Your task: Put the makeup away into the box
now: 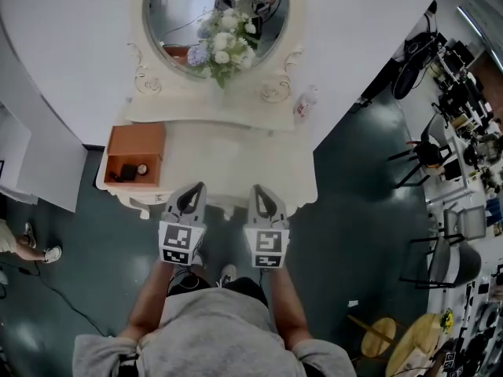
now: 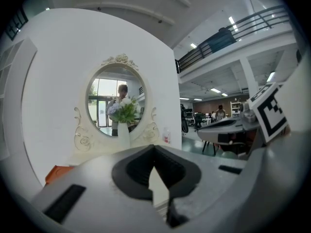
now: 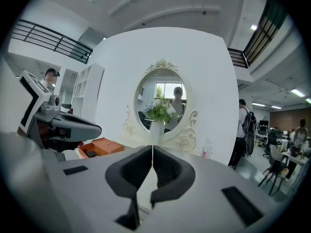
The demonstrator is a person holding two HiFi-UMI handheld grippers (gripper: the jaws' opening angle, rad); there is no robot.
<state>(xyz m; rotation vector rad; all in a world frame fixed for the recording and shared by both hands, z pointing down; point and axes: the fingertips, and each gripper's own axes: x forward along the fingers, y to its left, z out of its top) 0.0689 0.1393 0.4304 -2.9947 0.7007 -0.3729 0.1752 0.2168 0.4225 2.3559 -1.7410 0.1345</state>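
Makeup: a dark piece (image 1: 125,173) and a small round piece (image 1: 142,169) lie inside the box; too small to tell more.
Box: orange (image 1: 135,141), open on top, at the left end of the dressing table (image 1: 236,159).
Left gripper (image 1: 196,188): over the table's near edge, right of the box and apart from it, fingers pressed together on nothing.
Right gripper (image 1: 258,188): just beside the left one, fingers likewise pressed together, nothing between.
Table back: vase of flowers (image 1: 224,44) before the oval mirror (image 1: 181,10); a small bottle (image 1: 305,104) at the right.
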